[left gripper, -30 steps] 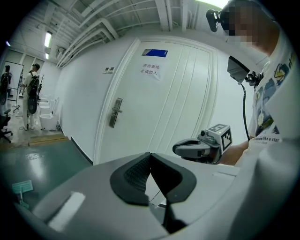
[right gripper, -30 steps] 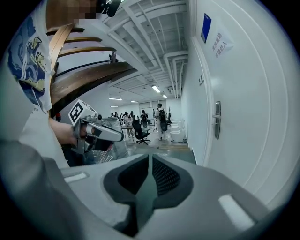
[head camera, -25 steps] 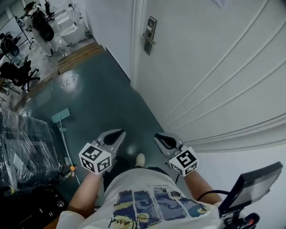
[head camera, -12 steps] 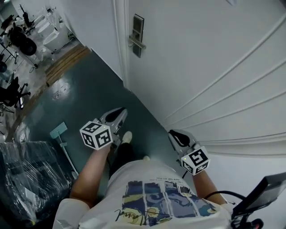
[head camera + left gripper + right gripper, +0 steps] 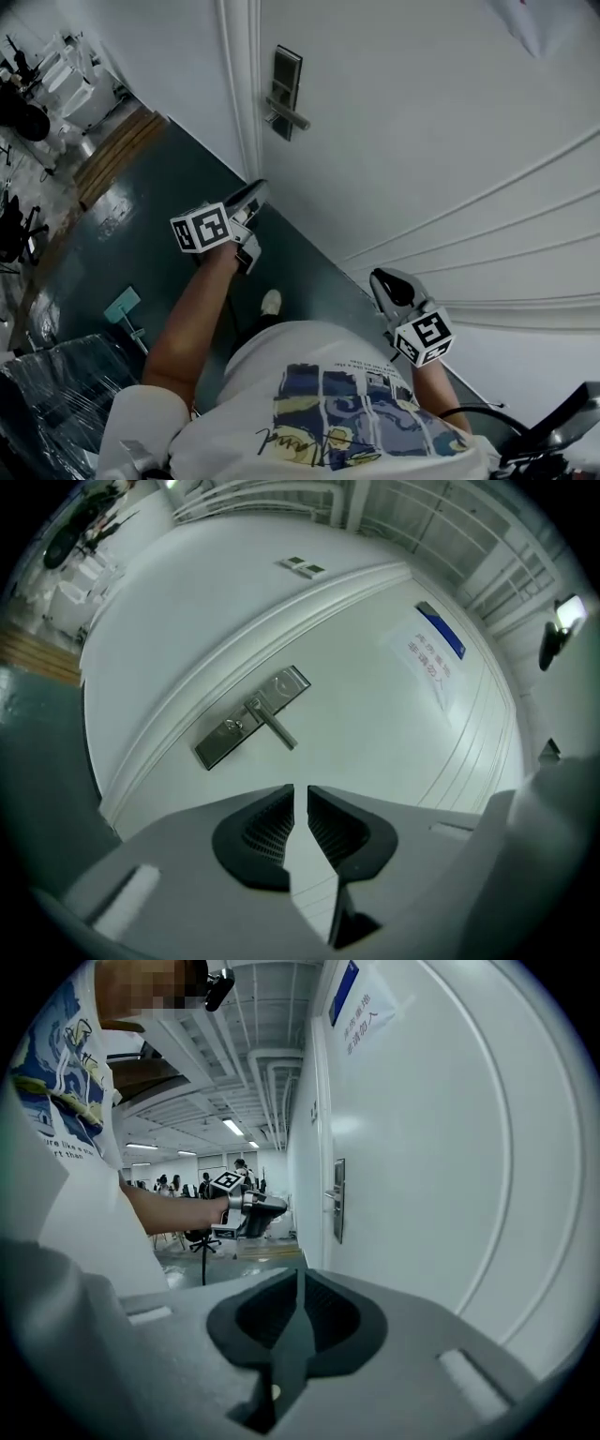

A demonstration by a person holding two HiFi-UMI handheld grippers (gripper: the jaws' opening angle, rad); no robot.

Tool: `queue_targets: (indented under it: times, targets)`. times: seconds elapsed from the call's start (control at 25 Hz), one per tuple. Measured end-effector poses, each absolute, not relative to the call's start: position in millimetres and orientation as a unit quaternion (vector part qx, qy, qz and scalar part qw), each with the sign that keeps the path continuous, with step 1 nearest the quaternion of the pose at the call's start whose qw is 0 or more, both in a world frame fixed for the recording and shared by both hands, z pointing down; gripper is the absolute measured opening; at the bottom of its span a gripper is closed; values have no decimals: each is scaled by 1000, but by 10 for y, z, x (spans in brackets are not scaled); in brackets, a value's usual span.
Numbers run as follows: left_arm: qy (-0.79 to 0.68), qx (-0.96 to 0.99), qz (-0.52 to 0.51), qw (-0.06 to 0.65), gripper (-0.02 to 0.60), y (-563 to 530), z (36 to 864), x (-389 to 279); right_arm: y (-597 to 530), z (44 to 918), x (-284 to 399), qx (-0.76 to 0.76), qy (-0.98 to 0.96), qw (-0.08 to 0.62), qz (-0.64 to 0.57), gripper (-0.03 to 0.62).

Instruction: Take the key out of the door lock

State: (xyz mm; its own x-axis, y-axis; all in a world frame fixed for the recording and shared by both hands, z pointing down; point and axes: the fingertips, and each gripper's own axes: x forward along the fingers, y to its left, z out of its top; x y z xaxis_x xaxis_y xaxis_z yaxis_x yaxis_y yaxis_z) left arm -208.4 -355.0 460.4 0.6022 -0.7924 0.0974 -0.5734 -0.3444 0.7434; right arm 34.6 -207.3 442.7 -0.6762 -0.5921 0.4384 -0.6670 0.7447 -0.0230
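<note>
A metal lock plate (image 5: 284, 86) with a lever handle (image 5: 287, 116) sits on the white door (image 5: 441, 141). In the left gripper view the lock plate (image 5: 251, 716) and its lever handle (image 5: 278, 731) lie straight ahead, with a small round keyhole part (image 5: 231, 726) beside the lever; I cannot make out a key there. My left gripper (image 5: 255, 190) is raised toward the lock, a short way below it. Its jaws are opening, slightly apart, with nothing between them (image 5: 300, 789). My right gripper (image 5: 382, 278) hangs low beside the door, shut and empty (image 5: 300, 1277).
The door frame (image 5: 239, 103) runs left of the lock, with a dark green floor (image 5: 159, 197) below. A wooden ramp (image 5: 108, 159) and office chairs lie far left. A plastic-wrapped bundle (image 5: 56, 394) sits at the lower left. A paper notice (image 5: 429, 658) hangs on the door.
The left gripper has risen from waist height toward the lock and its jaws have parted slightly. The lock has come nearer in the head view. The right gripper stayed low.
</note>
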Motion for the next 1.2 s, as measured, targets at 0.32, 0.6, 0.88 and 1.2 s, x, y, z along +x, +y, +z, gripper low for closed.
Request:
queue_targets:
  times: [0.32, 0.6, 0.88, 1.2]
  targets:
    - [-410, 761, -204, 459, 60, -4285, 4867, -2357, -2070, 4501, 400, 400, -882, 222, 112, 25]
    - [-387, 722, -266, 508, 89, -4881, 5086, -2460, -2176, 4506, 458, 432, -862, 237, 122, 25]
    - [-380, 708, -283, 523, 94, -5236, 5208, -2506, -2252, 4559, 499, 453, -847, 247, 130, 25]
    - [-373, 700, -290, 536, 112, -5528, 5379, -2470, -2319, 4649, 430, 455, -842, 257, 135, 25]
